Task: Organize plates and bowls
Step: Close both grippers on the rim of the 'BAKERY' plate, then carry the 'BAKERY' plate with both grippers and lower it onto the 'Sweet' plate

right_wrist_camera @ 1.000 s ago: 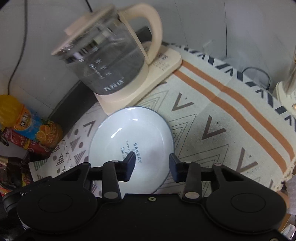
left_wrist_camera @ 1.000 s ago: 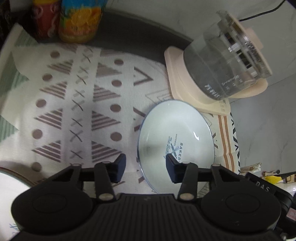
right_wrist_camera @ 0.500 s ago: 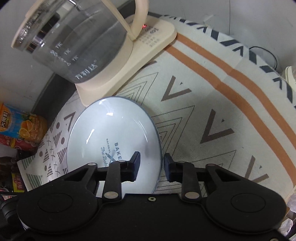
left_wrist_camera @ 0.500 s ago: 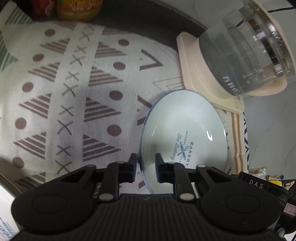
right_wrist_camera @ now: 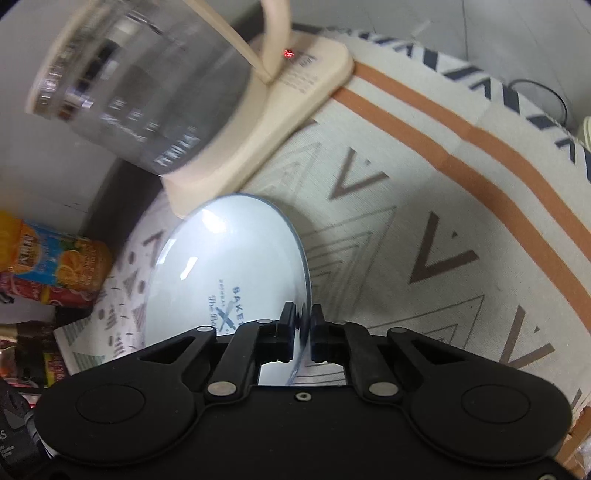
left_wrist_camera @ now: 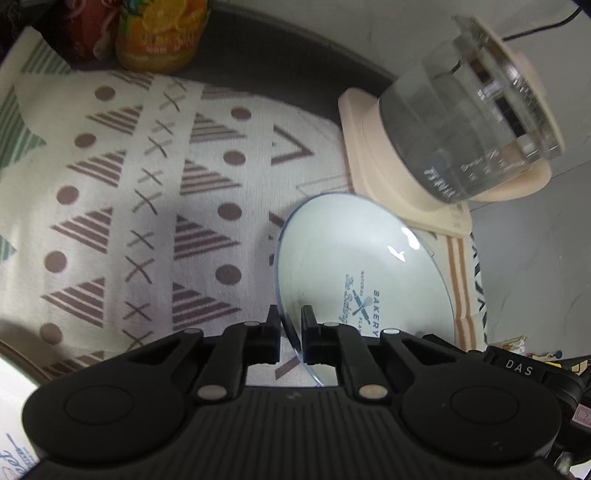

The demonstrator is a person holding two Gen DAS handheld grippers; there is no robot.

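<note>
A pale blue plate (left_wrist_camera: 362, 266) printed "BAKERY" is held by both grippers over the patterned cloth. My left gripper (left_wrist_camera: 290, 325) is shut on its left rim. My right gripper (right_wrist_camera: 303, 322) is shut on its right rim, and the plate (right_wrist_camera: 229, 266) shows tilted in the right wrist view. Part of another white plate (left_wrist_camera: 11, 413) shows at the lower left edge of the left wrist view.
A glass kettle (left_wrist_camera: 472, 125) on a cream base (left_wrist_camera: 369, 147) stands just behind the plate; it also shows in the right wrist view (right_wrist_camera: 140, 96). An orange juice bottle (left_wrist_camera: 162, 33) and a red can (left_wrist_camera: 81, 33) stand at the back left. The patterned cloth (right_wrist_camera: 443, 229) covers the table.
Both grippers closed from open onto opposite rims of the plate. The plate now sits tilted between them, with its near edge lifted off the cloth.
</note>
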